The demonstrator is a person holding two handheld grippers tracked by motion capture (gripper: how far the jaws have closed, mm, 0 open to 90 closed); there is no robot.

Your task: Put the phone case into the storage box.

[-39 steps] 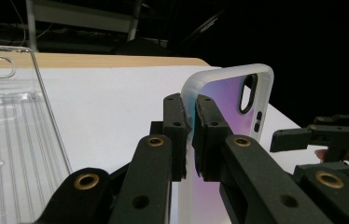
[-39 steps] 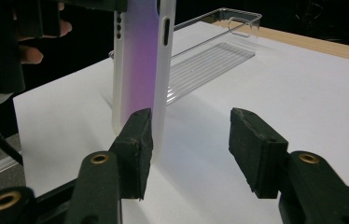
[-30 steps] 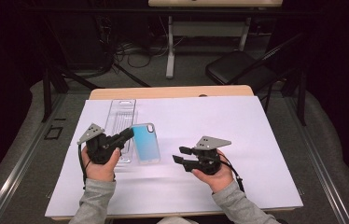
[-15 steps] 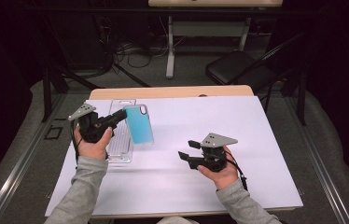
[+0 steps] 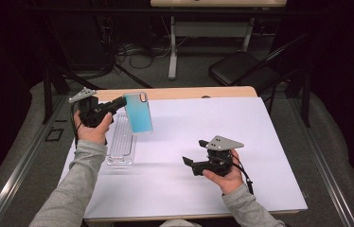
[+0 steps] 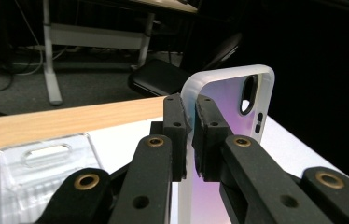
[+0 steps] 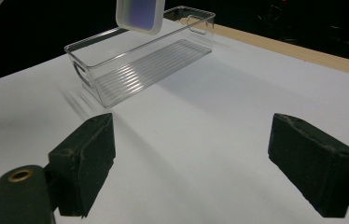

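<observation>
Nearest the person's edge of the counter, the right hand rests low over the white sheet, forearm coming in from the bottom of the high view, with the right gripper lying level and aimed left. Its jaws have just been opening and stand spread with nothing between them; the right gripper view looks out between the two black pads at bare white surface.

Farther back on the left, the left hand is raised off the counter, wrist cocked so that the left gripper points right and slightly away. Its jaws are pinching the edge of a phone case, which hangs upright in the air, above and just beside the far end of a clear plastic bin standing on the sheet. The left gripper view shows the pads pressed on the case's frosted rim, with the camera cutout near its top, a detail too small to make out from above. The right gripper view catches the case's bottom corner, seemingly over the bin's far half, and the bin's ribbed floor.

Beyond the counter's wooden edge stands a dark folding chair.
</observation>
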